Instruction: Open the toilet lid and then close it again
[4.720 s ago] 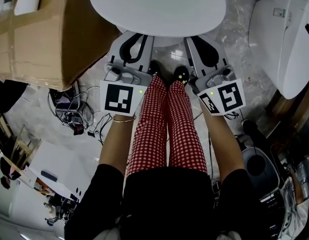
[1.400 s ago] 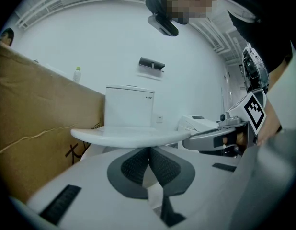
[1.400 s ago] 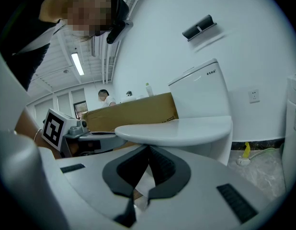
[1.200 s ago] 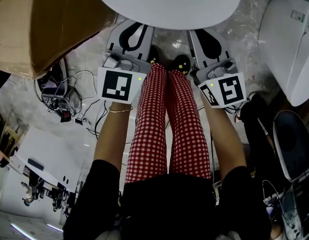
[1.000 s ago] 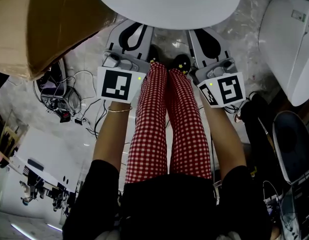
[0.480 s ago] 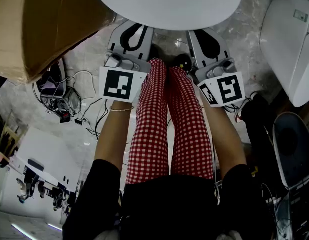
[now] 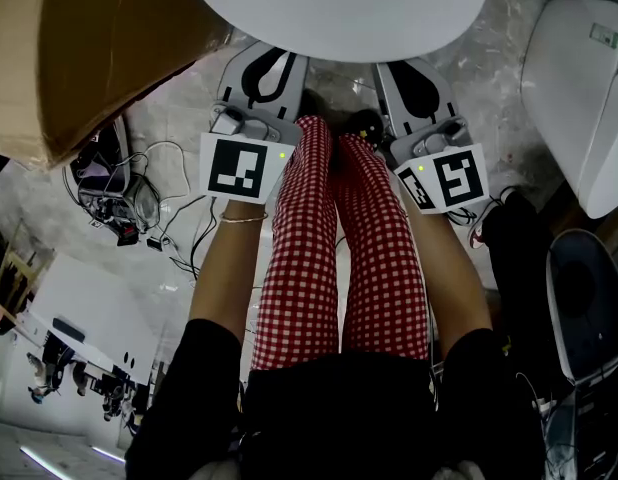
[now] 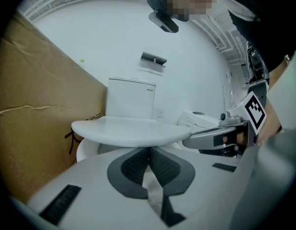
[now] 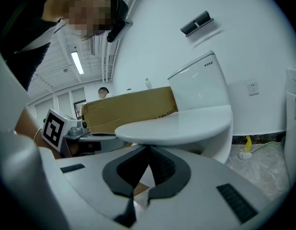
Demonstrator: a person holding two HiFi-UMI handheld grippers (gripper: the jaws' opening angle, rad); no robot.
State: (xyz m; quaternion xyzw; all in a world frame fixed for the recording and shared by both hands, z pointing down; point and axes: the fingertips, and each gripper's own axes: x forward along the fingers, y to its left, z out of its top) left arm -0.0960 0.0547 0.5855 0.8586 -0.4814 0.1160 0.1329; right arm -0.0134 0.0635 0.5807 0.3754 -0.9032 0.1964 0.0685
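Large white oval plastic toilet lid (image 7: pixel 339 8) lies flat, down on the bowl, directly in front of the person.

Left gripper (image 8: pixel 149 151): jaws pressed together, nothing between them, tips just under the lid's front edge.

Right gripper (image 9: pixel 148 150): same, jaws together and empty, just beside.

Contact with the lid: cannot tell.

Judgement: lid is down; whether lifting is pending or the cycle is finished cannot be told.

A makeshift test room: toilet (image 7: pixel 339 8) beside a cardboard box (image 7: pixel 79 48), loose cables (image 7: pixel 119 203) strewn nearby.
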